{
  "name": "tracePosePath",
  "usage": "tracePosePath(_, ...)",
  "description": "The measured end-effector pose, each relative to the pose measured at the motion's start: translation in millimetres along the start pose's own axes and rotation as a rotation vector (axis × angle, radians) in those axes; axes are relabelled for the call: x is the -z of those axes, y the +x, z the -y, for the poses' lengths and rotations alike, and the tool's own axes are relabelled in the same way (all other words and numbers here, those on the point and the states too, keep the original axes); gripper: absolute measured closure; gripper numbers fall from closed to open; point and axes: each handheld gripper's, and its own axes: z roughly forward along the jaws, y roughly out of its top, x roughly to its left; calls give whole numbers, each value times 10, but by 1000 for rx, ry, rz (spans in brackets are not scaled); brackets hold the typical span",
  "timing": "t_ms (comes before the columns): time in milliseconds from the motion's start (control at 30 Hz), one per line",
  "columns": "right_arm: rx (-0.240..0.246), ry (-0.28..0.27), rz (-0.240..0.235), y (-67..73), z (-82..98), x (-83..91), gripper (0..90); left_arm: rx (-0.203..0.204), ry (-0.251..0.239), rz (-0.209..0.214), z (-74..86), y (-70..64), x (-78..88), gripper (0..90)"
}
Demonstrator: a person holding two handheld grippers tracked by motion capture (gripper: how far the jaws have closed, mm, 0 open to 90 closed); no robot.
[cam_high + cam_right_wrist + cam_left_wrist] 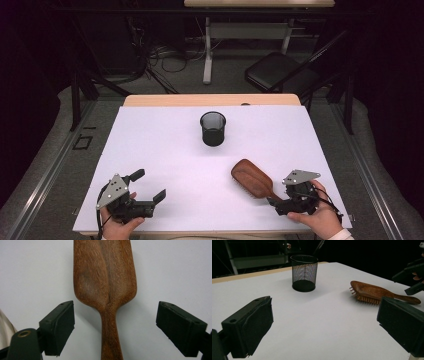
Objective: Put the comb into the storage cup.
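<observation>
Item: brown wooden paddle hairbrush (252,179), bristles down, lower right of the white desk (165,150), its narrow handle between the spread, untouching jaws of the right gripper (115,326); likely stiff, light, smooth-slippery, best gripped mid-handle; left gripper (150,186) open, empty.
</observation>
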Motion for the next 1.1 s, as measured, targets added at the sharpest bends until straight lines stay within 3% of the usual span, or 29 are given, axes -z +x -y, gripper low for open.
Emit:
tracePosePath(700, 23, 78, -6, -27, -38, -103, 206, 5, 2, -5, 5, 6, 1, 5)
tracePosePath(1100, 0, 130, -30, -68, -58, -132, 242, 8, 1, -6, 5, 7, 3, 5)
